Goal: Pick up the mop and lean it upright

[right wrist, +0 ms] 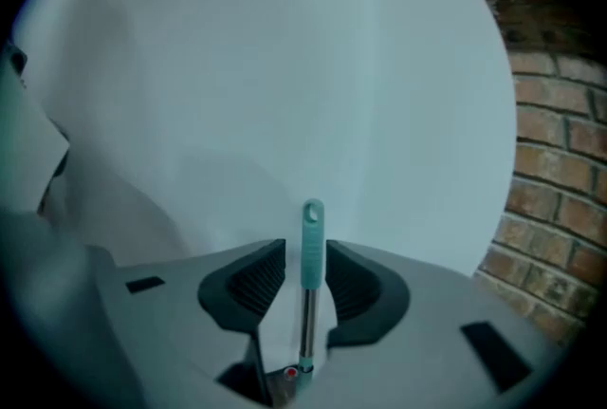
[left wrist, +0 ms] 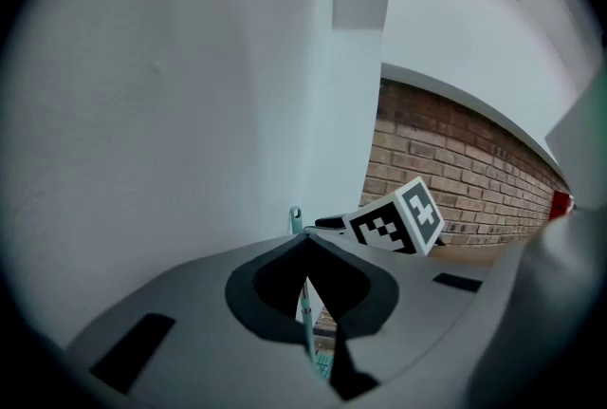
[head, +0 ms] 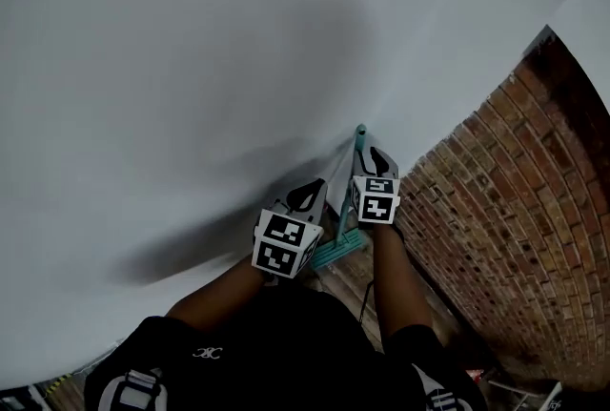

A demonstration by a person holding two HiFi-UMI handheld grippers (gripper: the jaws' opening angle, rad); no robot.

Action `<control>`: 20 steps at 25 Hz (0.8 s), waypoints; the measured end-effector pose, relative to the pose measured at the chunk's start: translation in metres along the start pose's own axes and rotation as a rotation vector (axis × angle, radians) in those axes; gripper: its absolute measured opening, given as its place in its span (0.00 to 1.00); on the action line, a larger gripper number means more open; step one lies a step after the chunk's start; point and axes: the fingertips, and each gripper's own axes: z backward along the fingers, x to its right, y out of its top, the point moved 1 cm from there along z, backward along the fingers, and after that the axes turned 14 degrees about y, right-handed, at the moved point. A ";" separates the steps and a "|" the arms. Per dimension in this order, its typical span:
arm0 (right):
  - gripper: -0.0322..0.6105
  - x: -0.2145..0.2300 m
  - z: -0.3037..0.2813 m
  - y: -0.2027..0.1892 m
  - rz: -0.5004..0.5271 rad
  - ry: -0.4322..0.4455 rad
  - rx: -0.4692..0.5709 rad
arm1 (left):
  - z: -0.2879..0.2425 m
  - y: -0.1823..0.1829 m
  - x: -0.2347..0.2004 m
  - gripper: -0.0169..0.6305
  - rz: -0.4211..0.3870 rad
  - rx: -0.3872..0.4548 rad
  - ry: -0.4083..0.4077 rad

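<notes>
The mop stands upright against the white wall. Its teal handle top [head: 360,134] points up and its teal head [head: 338,252] rests on the floor. My right gripper [head: 375,159] is at the upper handle and is open. In the right gripper view the teal grip [right wrist: 312,241] stands between the ribbed pads [right wrist: 254,282] with a small gap on each side. My left gripper [head: 307,197] hangs lower, left of the handle, jaws shut with nothing in them. In the left gripper view a sliver of the handle [left wrist: 305,303] shows beyond the closed tips.
A white wall [head: 191,66] fills the left and centre. A red brick wall [head: 515,209] runs along the right and meets it at a corner. A strip of wooden floor [head: 348,280] lies below the mop. The person's forearms reach up from the bottom.
</notes>
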 end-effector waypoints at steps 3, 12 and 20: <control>0.25 0.008 -0.021 -0.007 0.004 0.029 -0.037 | -0.004 -0.001 0.001 0.02 -0.013 0.002 0.042; 0.22 0.023 -0.053 -0.018 0.007 0.020 -0.087 | -0.011 -0.008 -0.010 0.02 0.003 -0.027 0.128; 0.22 0.019 -0.029 -0.021 -0.033 0.013 -0.035 | -0.018 -0.007 -0.004 0.02 -0.003 -0.032 0.097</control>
